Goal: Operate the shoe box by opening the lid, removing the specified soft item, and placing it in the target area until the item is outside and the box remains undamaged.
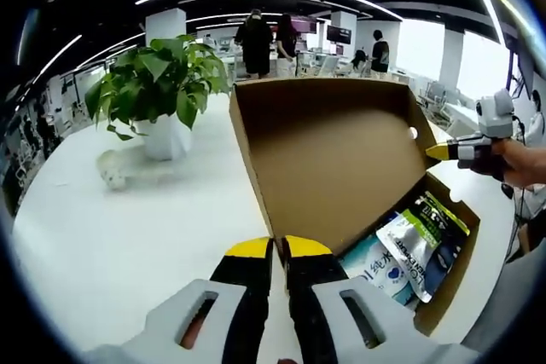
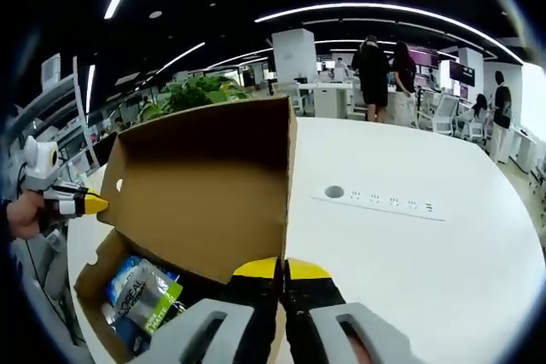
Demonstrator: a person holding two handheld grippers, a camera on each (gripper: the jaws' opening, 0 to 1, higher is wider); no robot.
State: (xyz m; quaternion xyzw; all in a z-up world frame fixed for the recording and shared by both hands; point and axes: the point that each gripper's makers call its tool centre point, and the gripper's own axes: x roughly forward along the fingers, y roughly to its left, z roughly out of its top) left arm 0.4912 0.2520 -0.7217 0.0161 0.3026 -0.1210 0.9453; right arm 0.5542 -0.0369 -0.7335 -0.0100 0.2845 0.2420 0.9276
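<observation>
The left claw, grey-bodied with black jaws tipped in yellow, rises from the bottom of the left gripper view with its two jaws pressed close together, only a thin dark slit between the tips. The right claw, of the same build, stands likewise in the right gripper view, its jaws drawn together side by side. Each claw also shows from the other's camera, held in a person's hand at the right edge of the left gripper view and in a hand at the left edge of the right gripper view, yellow tips pointing inward.
</observation>
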